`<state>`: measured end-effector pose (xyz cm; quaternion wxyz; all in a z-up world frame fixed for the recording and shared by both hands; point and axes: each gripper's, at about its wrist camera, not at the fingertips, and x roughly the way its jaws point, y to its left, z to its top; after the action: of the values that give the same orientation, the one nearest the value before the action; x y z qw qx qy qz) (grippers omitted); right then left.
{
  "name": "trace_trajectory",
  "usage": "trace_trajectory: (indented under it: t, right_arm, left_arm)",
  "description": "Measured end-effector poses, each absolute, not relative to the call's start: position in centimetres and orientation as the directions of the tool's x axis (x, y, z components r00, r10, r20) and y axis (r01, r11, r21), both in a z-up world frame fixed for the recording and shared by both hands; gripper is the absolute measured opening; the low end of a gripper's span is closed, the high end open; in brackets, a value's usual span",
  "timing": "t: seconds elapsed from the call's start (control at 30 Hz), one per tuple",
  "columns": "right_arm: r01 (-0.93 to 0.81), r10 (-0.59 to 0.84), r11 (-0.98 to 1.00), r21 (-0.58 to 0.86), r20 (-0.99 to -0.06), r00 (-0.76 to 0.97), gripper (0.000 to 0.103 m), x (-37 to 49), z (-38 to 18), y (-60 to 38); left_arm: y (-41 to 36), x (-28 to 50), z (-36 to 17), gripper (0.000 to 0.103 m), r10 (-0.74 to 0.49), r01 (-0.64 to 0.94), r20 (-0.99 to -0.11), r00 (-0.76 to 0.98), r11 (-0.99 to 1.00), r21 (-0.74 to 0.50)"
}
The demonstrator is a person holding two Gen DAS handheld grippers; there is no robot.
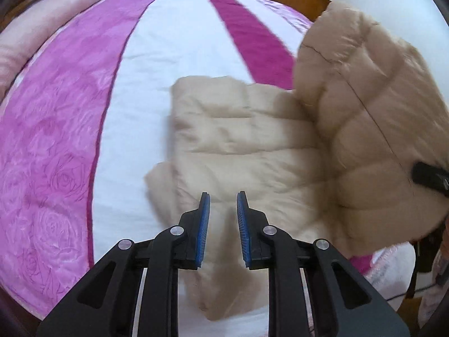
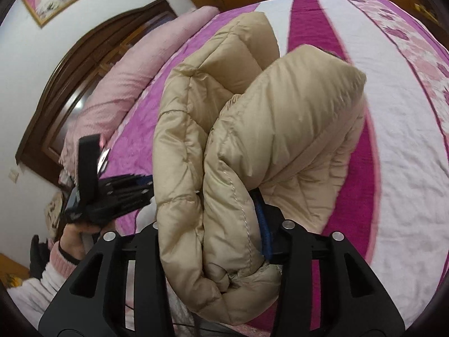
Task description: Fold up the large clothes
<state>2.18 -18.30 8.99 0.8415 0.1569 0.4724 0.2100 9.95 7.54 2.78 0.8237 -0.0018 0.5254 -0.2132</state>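
Clamping a bunched fold of the beige puffer jacket [image 2: 224,146], right claw [image 2: 224,241] holds it lifted above the bed [image 2: 407,146]. Left claw [image 1: 222,196] hangs partly open, empty, over the jacket's flat portion.

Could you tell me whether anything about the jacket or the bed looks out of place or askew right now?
Nothing looks damaged or spilled. The beige puffer jacket is only half folded: one part lies on the bedspread while the right gripper holds a bunched section raised. The left gripper is open and empty.
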Motion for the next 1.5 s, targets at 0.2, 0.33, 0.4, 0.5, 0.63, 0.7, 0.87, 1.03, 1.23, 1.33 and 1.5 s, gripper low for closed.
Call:
trace_trajectory:
  t: [0.2, 0.33, 0.4, 0.5, 0.63, 0.7, 0.87, 1.03, 1.23, 1.33, 1.5]
  right_arm:
    - [-0.257, 0.52, 0.854, 0.453, -0.759, 0.392, 0.051, 3.9, 7.9, -13.8]
    - [-0.283, 0.515, 0.853, 0.438, -0.79, 0.332, 0.057, 5.0, 6.4, -10.6]
    - [-0.295, 0.516, 0.85, 0.436, -0.802, 0.301, 0.062, 5.5, 5.5, -9.0]
    - [-0.29, 0.523, 0.845, 0.45, -0.809, 0.268, 0.064, 5.9, 4.0, -7.5]
    - [-0.288, 0.534, 0.837, 0.465, -0.808, 0.25, 0.067, 6.4, 2.6, -6.5]
    - [-0.285, 0.539, 0.835, 0.472, -0.805, 0.246, 0.067, 6.5, 2.0, -6.3]
    - [-0.319, 0.576, 0.809, 0.494, -0.777, 0.255, 0.083, 5.7, 1.9, -7.1]
    - [-0.27, 0.629, 0.777, 0.569, -0.723, 0.287, 0.084, 4.3, 3.4, -8.8]
    - [-0.297, 0.665, 0.747, 0.595, -0.662, 0.345, 0.085, 1.8, 7.0, -11.9]
    - [-0.291, 0.653, 0.756, 0.586, -0.645, 0.397, 0.085, 0.7, 8.3, -14.4]
    - [-0.198, 0.61, 0.777, 0.598, -0.637, 0.471, 0.086, 0.5, 8.1, -20.7]
  left_arm:
    - [7.2, 11.5, 1.1, 0.02, -0.374, 0.371, -0.865, 0.335, 0.896, -0.244]
    - [8.0, 11.6, 0.9, 0.02, -0.402, 0.411, -0.847, 0.347, 0.877, -0.248]
    - [8.4, 11.9, 1.0, 0.02, -0.405, 0.422, -0.842, 0.355, 0.874, -0.242]
    - [9.3, 12.9, 0.8, 0.02, -0.379, 0.429, -0.846, 0.374, 0.88, -0.204]
    - [10.9, 13.2, 0.1, 0.02, -0.329, 0.394, -0.859, 0.393, 0.904, -0.166]
    - [11.9, 12.8, 0.1, 0.02, -0.323, 0.364, -0.86, 0.395, 0.915, -0.176]
    - [13.9, 11.2, 1.6, 0.023, -0.297, 0.307, -0.846, 0.443, 0.937, -0.169]
    - [13.7, 10.0, 4.0, 0.046, -0.285, 0.291, -0.818, 0.5, 0.945, -0.151]
    - [11.7, 9.0, 6.8, 0.051, -0.315, 0.299, -0.784, 0.534, 0.938, -0.174]
    - [9.9, 9.0, 7.9, 0.053, -0.358, 0.323, -0.768, 0.531, 0.923, -0.207]
    - [5.6, 8.9, 8.6, 0.054, -0.385, 0.395, -0.772, 0.506, 0.899, -0.19]
